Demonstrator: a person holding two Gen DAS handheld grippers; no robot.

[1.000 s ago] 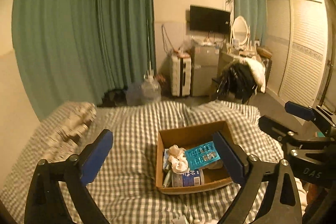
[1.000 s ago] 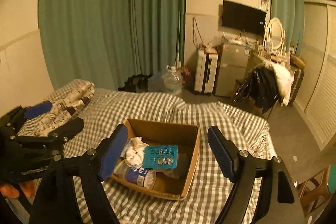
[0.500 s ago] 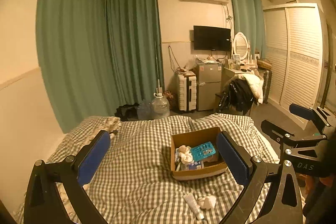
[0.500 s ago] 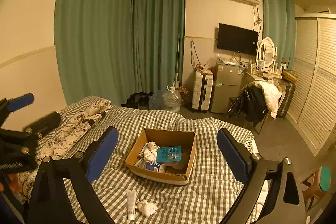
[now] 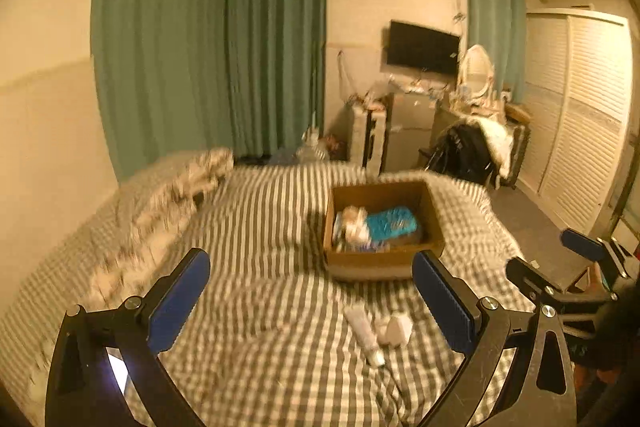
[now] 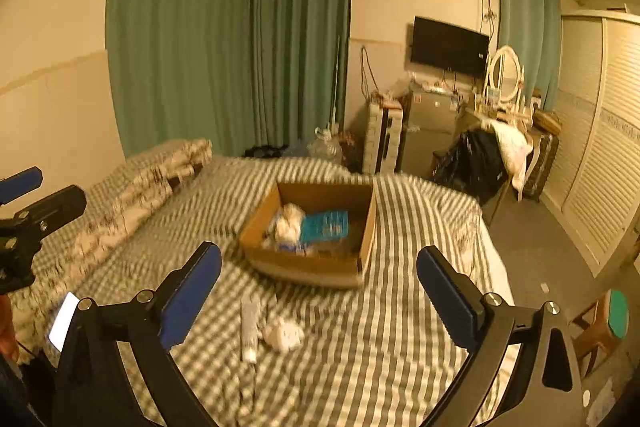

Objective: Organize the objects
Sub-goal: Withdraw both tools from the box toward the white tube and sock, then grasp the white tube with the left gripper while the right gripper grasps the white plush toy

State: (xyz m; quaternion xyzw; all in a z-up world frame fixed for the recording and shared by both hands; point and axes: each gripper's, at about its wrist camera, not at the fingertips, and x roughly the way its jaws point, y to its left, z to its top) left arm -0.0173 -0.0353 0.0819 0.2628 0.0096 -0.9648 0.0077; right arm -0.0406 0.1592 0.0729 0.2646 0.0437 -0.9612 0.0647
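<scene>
One box [image 6: 312, 267], one tube [image 6: 249, 327] (blurred), one wad [image 6: 282, 335]

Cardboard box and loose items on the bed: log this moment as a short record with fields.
container: cardboard box, open, on the checked bedspread
in box: blue packet, white crumpled item, other items too blurred to name
outside box: white tube and white wad, near side of the box
left hand-held gripper: open, empty
right hand-held gripper: open, empty
</scene>
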